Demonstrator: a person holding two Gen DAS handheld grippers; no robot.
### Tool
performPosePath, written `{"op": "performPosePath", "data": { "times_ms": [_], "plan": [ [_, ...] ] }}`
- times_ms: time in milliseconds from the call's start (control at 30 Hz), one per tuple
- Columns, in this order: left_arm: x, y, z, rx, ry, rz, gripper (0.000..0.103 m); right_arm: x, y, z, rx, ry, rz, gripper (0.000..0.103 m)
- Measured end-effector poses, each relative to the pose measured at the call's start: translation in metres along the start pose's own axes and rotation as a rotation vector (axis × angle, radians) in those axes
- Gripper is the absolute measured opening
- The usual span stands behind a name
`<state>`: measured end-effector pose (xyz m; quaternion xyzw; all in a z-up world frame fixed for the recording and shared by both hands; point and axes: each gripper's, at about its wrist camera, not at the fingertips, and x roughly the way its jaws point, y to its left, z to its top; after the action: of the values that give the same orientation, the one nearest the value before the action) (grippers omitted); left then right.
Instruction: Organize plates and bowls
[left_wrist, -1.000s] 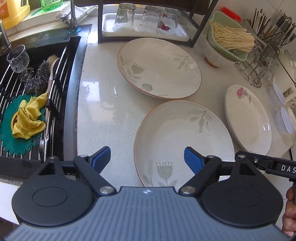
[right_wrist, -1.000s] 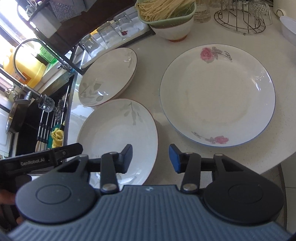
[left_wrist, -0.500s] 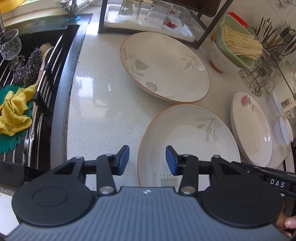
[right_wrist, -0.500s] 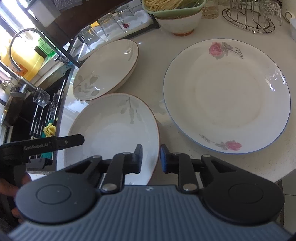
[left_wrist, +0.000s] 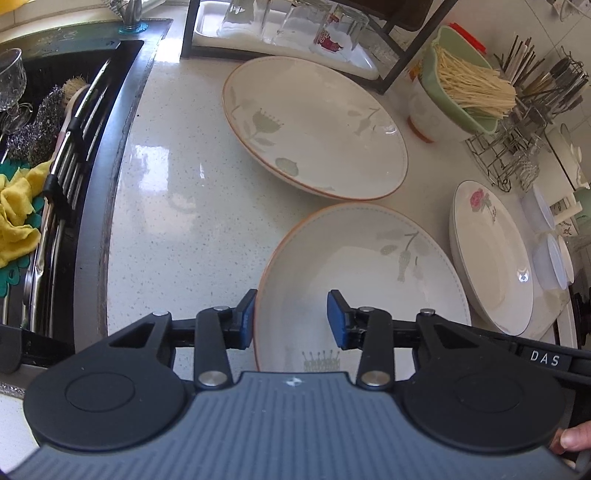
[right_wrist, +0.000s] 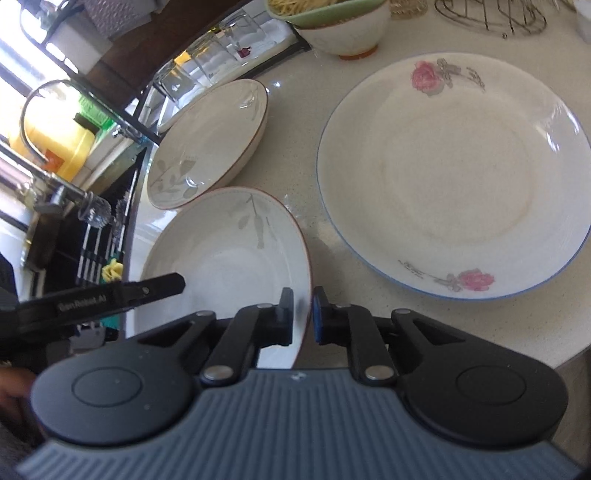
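Note:
Two cream shallow bowls with orange rims and grey flower prints lie on the speckled counter: a near bowl (left_wrist: 362, 280) (right_wrist: 229, 266) and a far bowl (left_wrist: 314, 125) (right_wrist: 210, 140). My left gripper (left_wrist: 291, 319) is open and straddles the near bowl's left rim, one finger outside, one inside. My right gripper (right_wrist: 303, 314) is shut on the near bowl's right rim. A rose-print plate (left_wrist: 491, 251) (right_wrist: 454, 177) lies to the right.
A black sink (left_wrist: 44, 155) with a yellow cloth (left_wrist: 18, 218), scourers and a wine glass lies on the left. A rack with upturned glasses (left_wrist: 295, 26) stands behind. A green bowl of sticks (left_wrist: 465, 81), a cutlery rack (left_wrist: 517, 147) and small white lids (left_wrist: 550, 254) sit at the right.
Both grippers moved forward onto the near bowl's rim. The right gripper closed from open to pinching the rim. The left gripper narrowed from wide open, then opened slightly.

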<state>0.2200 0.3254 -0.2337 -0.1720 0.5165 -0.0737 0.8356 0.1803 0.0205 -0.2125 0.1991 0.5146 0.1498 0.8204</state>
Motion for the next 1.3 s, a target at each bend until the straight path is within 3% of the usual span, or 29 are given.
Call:
{"op": "performPosePath", "data": {
  "times_ms": [333,800,1300],
  "plan": [
    [-0.017,-0.004,0.007,-0.015,0.011,0.010,0.045,-0.008,-0.002,0.003,0.033,0.020,0.046,0.014],
    [-0.044,-0.046,0.033,0.049,0.036,-0.053,0.044,-0.056,-0.003,0.027,0.051,-0.013,0.006,0.014],
    [0.007,-0.118,0.073,0.141,0.120,-0.098,0.045,-0.083,-0.055,0.066,0.097,-0.100,-0.034,0.014]
  ]
}}
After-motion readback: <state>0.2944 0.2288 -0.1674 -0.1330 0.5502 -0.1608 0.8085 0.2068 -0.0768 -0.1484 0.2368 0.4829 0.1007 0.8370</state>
